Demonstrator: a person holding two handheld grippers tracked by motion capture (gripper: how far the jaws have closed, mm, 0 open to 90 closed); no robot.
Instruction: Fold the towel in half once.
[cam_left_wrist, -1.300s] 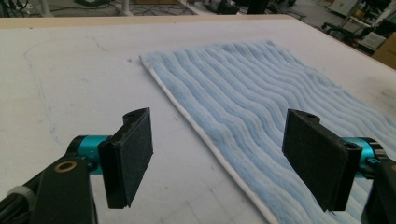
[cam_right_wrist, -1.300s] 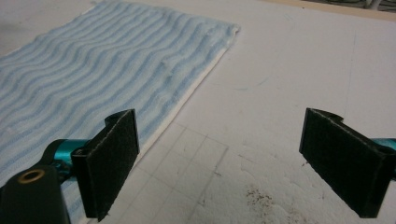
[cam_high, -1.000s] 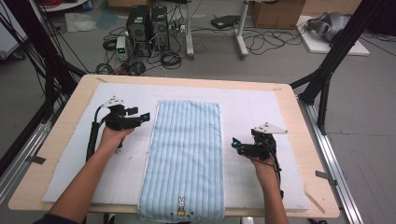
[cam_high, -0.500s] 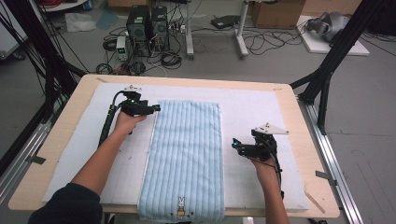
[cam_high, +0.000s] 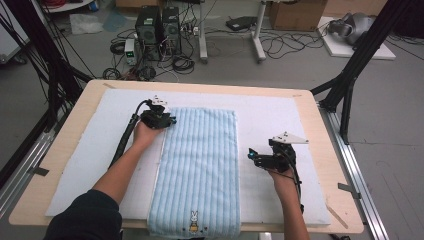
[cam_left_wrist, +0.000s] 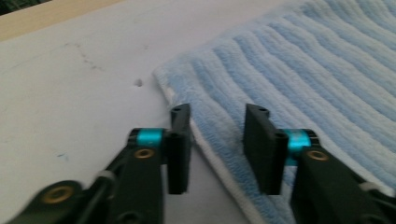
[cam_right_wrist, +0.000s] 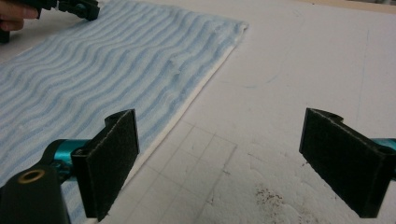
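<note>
Towel (cam_high: 199, 170) near edge cut off below table (cam_high: 320, 130)

The left gripper (cam_left_wrist: 217, 149) has just been closing its jaws, which straddle the white-hemmed edge of the blue striped towel (cam_left_wrist: 299, 79) near its corner, white mat (cam_left_wrist: 70, 93) beyond the left-hand jaw.

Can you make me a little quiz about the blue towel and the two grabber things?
1. True or false: the towel lies flat on the white mat.
2. Which gripper straddles the towel's far corner edge: the left gripper or the right gripper?
3. What small picture sits at the towel's near end?

Key
1. True.
2. The left gripper; its jaws have just been closing, with the edge between them, not yet pinched.
3. A rabbit.
</note>
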